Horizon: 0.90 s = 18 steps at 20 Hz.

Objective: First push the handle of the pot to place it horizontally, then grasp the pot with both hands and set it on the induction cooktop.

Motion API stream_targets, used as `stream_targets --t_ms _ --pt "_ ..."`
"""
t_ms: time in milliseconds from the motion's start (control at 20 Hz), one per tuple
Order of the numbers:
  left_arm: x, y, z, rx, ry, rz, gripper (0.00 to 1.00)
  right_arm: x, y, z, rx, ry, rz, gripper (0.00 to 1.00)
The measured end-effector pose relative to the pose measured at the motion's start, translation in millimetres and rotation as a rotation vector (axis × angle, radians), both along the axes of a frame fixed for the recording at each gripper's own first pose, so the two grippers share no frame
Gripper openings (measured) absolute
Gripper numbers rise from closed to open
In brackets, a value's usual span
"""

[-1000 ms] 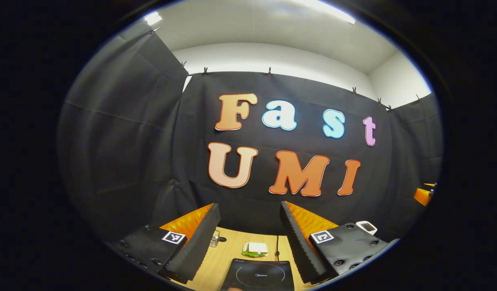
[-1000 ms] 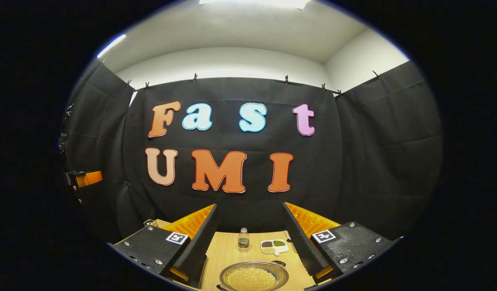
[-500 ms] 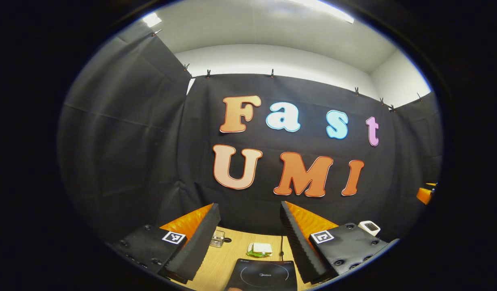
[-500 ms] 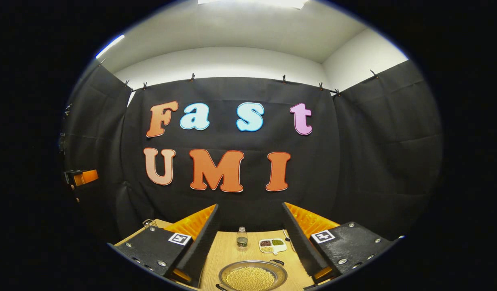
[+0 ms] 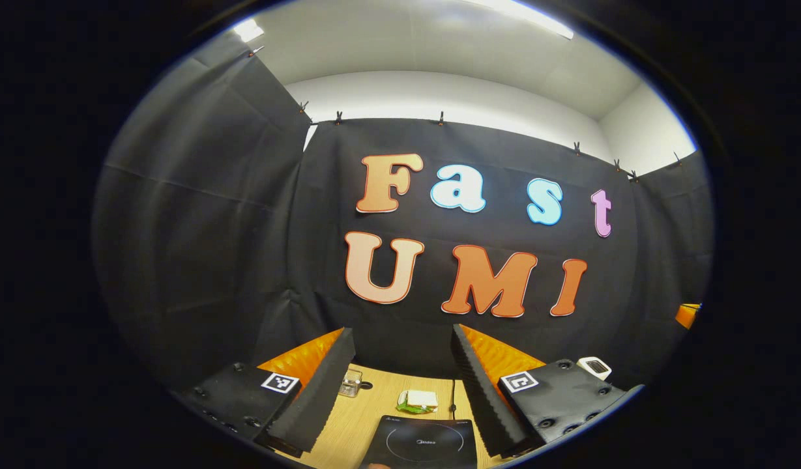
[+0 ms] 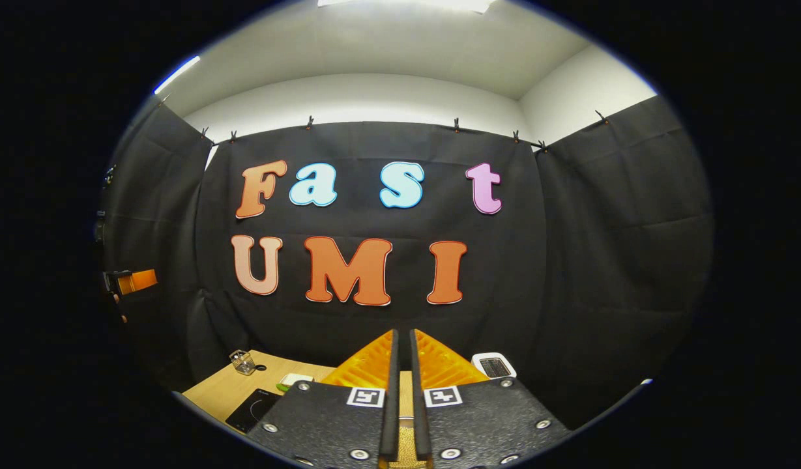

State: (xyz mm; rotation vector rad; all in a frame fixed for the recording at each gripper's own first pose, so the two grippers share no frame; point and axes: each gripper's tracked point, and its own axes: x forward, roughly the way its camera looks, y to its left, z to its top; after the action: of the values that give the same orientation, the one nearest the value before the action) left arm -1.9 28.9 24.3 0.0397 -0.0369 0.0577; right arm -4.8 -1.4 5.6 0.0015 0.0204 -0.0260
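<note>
- Black cloth walls close the booth on three sides, and a pale wooden table (image 5: 367,417) runs along their foot.
- Your left gripper (image 5: 401,332) is held high with its fingers spread wide and nothing between them. It looks down on the induction cooktop (image 5: 420,444), which lies flat at the table's near edge.
- Your right gripper (image 6: 403,333) has its fingers drawn together to a thin slit, and nothing is seen pinched between them. In its view the cooktop (image 6: 253,410) sits off to the left.
- The pot is hidden behind those closed fingers. A pale grainy sliver (image 6: 403,449) shows low in the slit, but you cannot tell whether it belongs to the pot.
- The handle push looks to be the step in hand. Closed tips make a good blunt pusher, so lower them beside the handle and sweep it slowly. Press from the side, not down on the handle.
- Beyond the cooktop stand a small glass (image 5: 351,383), a white-and-green pad (image 5: 416,402) and a cord (image 5: 452,394). A white device (image 6: 495,365) sits near the back wall.
- The table's near left corner is close to the cooktop, so carry the pot in low and level.
</note>
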Motion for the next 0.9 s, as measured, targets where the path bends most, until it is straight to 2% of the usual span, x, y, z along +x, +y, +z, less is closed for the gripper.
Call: stream_targets --t_ms 100,550,900 --pt "-1.7 1.3 1.6 -0.002 -0.002 0.003 0.97 -2.5 -1.1 -5.1 0.015 0.011 0.003 0.0" --pt "-10.4 7.2 1.8 0.004 -0.005 0.015 0.97 -16.9 -14.3 -61.2 -0.007 0.101 -0.026 0.0" --pt "-17.5 17.4 0.7 0.01 -0.005 0.039 0.97 -34.9 -16.9 -147.1 -0.003 0.283 -0.024 0.0"
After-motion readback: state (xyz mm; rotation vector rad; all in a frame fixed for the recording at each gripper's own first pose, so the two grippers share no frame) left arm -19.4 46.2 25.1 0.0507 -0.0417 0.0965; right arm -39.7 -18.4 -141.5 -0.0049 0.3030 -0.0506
